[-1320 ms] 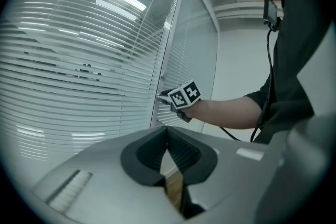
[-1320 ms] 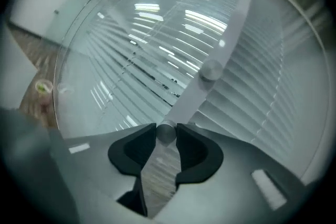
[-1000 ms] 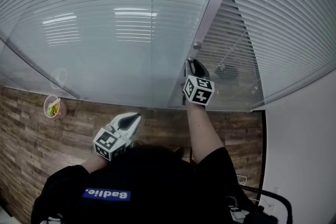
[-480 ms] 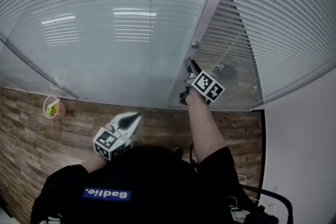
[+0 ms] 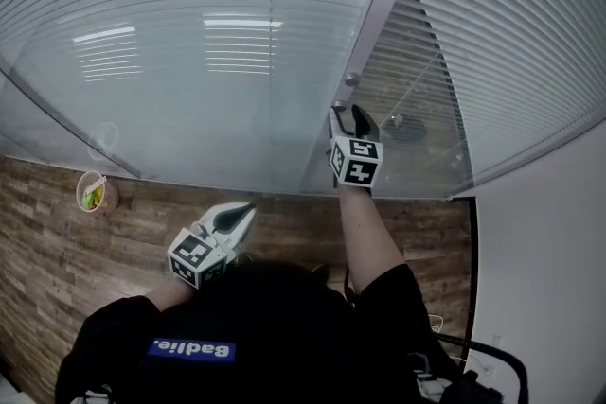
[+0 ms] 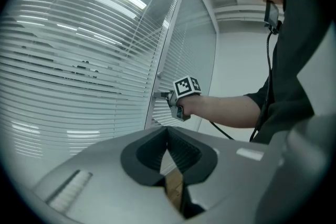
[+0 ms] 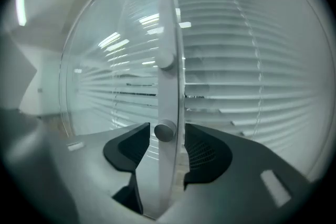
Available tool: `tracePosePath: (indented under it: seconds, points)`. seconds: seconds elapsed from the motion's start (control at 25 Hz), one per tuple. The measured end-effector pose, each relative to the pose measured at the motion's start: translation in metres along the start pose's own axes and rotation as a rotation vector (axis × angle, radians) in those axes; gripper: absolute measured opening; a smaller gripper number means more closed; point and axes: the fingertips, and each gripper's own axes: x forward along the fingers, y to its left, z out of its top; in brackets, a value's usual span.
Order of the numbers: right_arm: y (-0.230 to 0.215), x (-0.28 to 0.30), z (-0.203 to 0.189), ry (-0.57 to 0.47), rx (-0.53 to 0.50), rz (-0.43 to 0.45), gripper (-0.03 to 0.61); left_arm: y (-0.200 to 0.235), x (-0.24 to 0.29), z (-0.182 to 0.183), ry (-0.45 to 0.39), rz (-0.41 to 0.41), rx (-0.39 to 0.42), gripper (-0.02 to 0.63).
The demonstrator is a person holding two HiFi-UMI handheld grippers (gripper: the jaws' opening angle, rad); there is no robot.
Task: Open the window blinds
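The right tool [image 5: 347, 114] has rolled at the knob [image 7: 165, 131]: half a second ago its marker cube [image 5: 355, 161] was tipped over to the right below the knob, and now it sits squarely below it again. Its jaws have just been opening and stand apart on either side of the knob, pads clear of it. The slats [image 5: 431, 61] right of the knob show darker gaps than a second ago.
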Motion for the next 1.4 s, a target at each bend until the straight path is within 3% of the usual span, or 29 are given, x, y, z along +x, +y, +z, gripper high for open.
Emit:
tracePosePath:
  seconds: [0.12, 0.28, 0.4, 0.52, 0.64, 0.88, 1.0, 1.12, 1.4]
  points:
    - [0.011, 0.0, -0.001, 0.045, -0.349, -0.064, 0.199, 0.0, 0.0, -0.001, -0.001, 0.003, 0.0, -0.001]
    - [0.017, 0.002, -0.007, 0.106, -0.665, -0.152, 0.138, 0.0, -0.002, -0.001, -0.004, 0.009, -0.002, -0.001]
    - [0.018, 0.005, -0.01, 0.128, -0.837, -0.208, 0.127, 0.001, -0.003, -0.002, -0.002, 0.014, -0.004, 0.0]
    - [0.016, 0.005, -0.01, 0.132, -0.906, -0.249, 0.111, 0.002, -0.005, -0.002, 0.0, 0.018, -0.007, -0.001]
    - [0.014, 0.005, -0.008, 0.109, -0.798, -0.239, 0.124, 0.004, -0.006, -0.002, 0.001, 0.024, -0.007, -0.001]
    - [0.008, 0.003, -0.004, 0.028, -0.232, -0.104, 0.124, 0.005, -0.007, -0.002, 0.001, 0.03, -0.007, -0.002]
    - [0.003, 0.003, -0.003, 0.003, -0.033, -0.053, 0.124, 0.005, -0.007, -0.002, 0.002, 0.026, -0.007, -0.001]
    - [0.002, 0.002, -0.003, 0.002, 0.076, -0.026, 0.124, 0.003, -0.007, -0.002, 0.003, 0.022, -0.007, -0.001]
    - [0.0, 0.002, -0.004, 0.002, 0.21, 0.007, 0.123, 0.003, -0.007, -0.003, 0.002, 0.018, -0.012, -0.001]
